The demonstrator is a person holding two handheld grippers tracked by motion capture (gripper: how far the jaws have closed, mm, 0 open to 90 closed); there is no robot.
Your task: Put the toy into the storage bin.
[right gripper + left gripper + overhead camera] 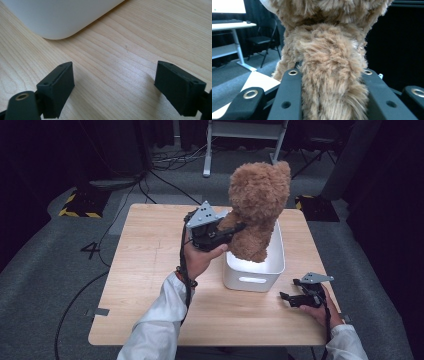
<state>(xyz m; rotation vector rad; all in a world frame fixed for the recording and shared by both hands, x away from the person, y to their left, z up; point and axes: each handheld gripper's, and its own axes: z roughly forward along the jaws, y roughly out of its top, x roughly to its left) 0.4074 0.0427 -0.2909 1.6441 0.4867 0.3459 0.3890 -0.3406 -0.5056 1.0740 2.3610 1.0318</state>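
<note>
The left gripper (235, 231) pinched one limb of the teddy bear (257, 207) above the white bin (272, 267), a hold the plush might slip from, while the right gripper (290, 298) rested spread beside the bin.

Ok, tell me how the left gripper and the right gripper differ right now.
The left gripper is shut on the teddy bear's limb, raised above the white bin; the right gripper is open and holds nothing, low by the table beside the bin. Both are black, hand-held, with grey plates.
</note>
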